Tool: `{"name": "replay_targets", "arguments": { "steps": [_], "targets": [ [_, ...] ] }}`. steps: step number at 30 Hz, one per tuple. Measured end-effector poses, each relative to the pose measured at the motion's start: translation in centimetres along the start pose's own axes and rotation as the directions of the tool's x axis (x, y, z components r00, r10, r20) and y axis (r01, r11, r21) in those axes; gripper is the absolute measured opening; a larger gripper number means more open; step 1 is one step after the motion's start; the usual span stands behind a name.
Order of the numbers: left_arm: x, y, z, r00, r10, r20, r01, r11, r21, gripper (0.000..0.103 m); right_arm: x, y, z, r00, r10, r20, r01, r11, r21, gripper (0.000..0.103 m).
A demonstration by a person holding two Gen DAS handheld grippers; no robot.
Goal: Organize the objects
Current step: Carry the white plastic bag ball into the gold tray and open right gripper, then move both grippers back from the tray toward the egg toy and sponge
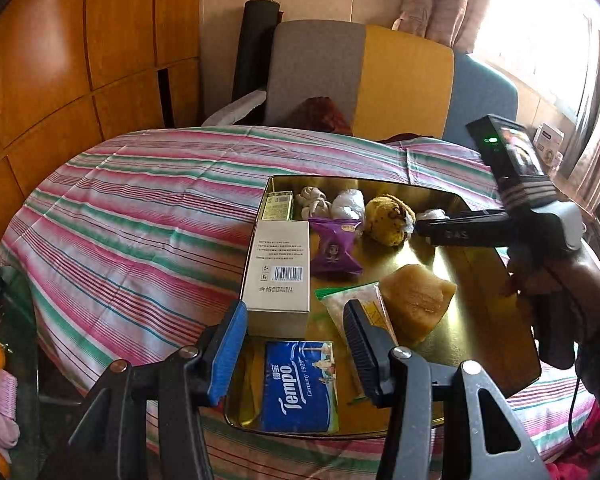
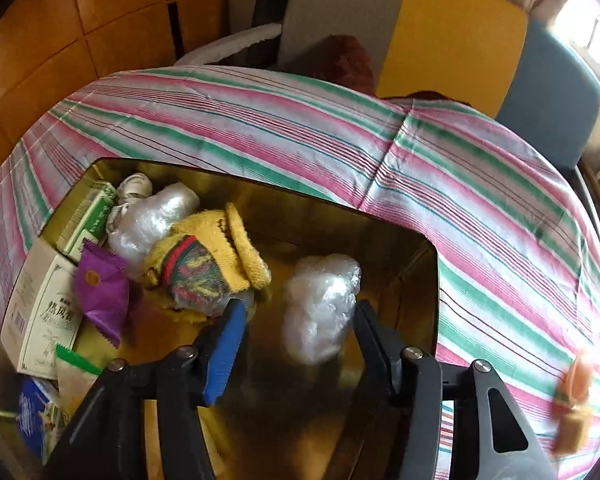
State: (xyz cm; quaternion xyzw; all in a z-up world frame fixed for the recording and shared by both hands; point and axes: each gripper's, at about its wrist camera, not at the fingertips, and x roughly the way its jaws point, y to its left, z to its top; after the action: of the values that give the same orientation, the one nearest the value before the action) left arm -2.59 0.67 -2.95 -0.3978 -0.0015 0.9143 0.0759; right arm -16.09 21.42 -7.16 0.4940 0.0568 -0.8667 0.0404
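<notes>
On the striped cloth (image 1: 140, 216) a shallow golden tray (image 1: 496, 320) is placed, and the collected things are kept inside it. Along its left wall a white carton (image 1: 280, 268) is laid flat, with a small green box (image 1: 277, 206) behind it. A knotted grey cloth (image 1: 311, 201), a wrapped silvery bundle (image 1: 349, 204) and a yellow plush toy (image 1: 388, 218) are lined up along the far wall. A purple snack packet (image 1: 335, 250) is seen in front of them. Nearer the camera a brownish wedge in clear wrap (image 1: 416, 300), a green-edged sachet (image 1: 358, 304) and a blue tissue pack (image 1: 298, 386) are found.

The left gripper (image 1: 296, 344) is held above the near part of the tray with its jaws wide, and nothing is gripped between them (the tissue pack is only seen below the gap).

The right gripper (image 2: 298, 340) is lowered over the far right part of the tray, jaws also spread wide. A crumpled ball of clear plastic (image 2: 320, 304) lies on the tray floor between the two fingers; contact with them cannot be told. It lies apart from the toy and the other bundle.
</notes>
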Motion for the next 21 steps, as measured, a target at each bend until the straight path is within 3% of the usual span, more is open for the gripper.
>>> {"name": "replay_targets", "arguments": {
  "steps": [3, 8, 21],
  "targets": [
    [-0.1, -0.2, 0.0, 1.000, -0.002, 0.002, 0.002, 1.000, 0.005, 0.051, -2.1, -0.1, -0.6, 0.999, 0.017, 0.051, -0.017, 1.000, 0.006, 0.072],
    [-0.5, -0.8, -0.1, 1.000, -0.007, 0.006, 0.007, 1.000, 0.021, 0.051, -4.8, -0.9, -1.5, 0.992, 0.038, 0.118, -0.042, 0.999, 0.028, 0.078],
    [-1.6, -2.9, -0.3, 0.999, -0.027, 0.020, 0.025, 0.997, 0.078, 0.051, -10.0, -4.4, -6.0, 0.979, 0.025, 0.202, -0.042, 0.996, 0.078, 0.082]
  ]
}}
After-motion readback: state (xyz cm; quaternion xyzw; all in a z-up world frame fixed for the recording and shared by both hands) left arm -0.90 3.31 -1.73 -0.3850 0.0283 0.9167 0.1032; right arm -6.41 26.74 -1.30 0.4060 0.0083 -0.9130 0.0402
